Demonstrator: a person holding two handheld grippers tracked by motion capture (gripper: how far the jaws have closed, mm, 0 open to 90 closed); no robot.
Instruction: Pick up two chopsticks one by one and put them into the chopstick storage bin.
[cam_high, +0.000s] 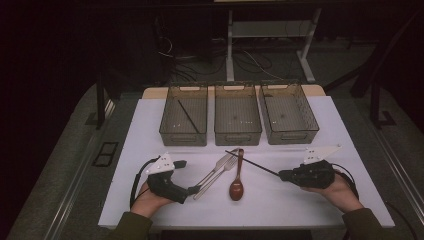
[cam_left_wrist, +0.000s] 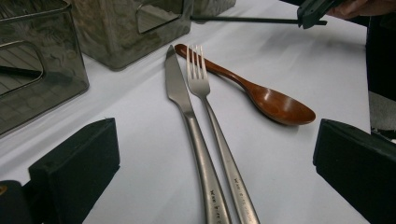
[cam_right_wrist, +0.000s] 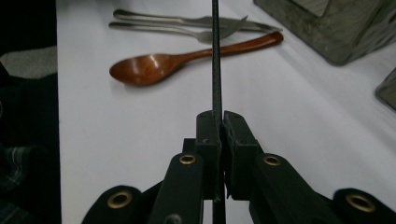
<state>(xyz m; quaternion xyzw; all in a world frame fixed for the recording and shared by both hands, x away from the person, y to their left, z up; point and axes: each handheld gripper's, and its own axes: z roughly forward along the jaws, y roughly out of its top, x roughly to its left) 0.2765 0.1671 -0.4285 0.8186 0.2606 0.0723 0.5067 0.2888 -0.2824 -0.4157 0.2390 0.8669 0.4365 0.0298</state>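
My right gripper (cam_high: 284, 175) (cam_right_wrist: 219, 122) is shut on a thin black chopstick (cam_high: 252, 163) (cam_right_wrist: 216, 60) (cam_left_wrist: 243, 20), which sticks out from the jaws over the table toward the cutlery. A brown wooden spoon (cam_high: 237, 184) (cam_left_wrist: 266, 99) (cam_right_wrist: 154, 66) lies on the white table (cam_high: 300, 200) beside a metal fork (cam_high: 220, 170) (cam_left_wrist: 210, 107) and a metal knife (cam_left_wrist: 184, 107). My left gripper (cam_high: 196, 189) (cam_left_wrist: 215, 177) stands open at the near ends of the fork and knife handles, with both handles between its jaws. A second black chopstick (cam_high: 189, 116) lies in the left bin (cam_high: 184, 135).
Three clear grey bins stand in a row at the back of the table: left, middle (cam_high: 238, 134) and right (cam_high: 290, 132). The middle and right bins look bare inside. Desk legs and cables (cam_high: 230, 55) lie on the dark floor beyond.
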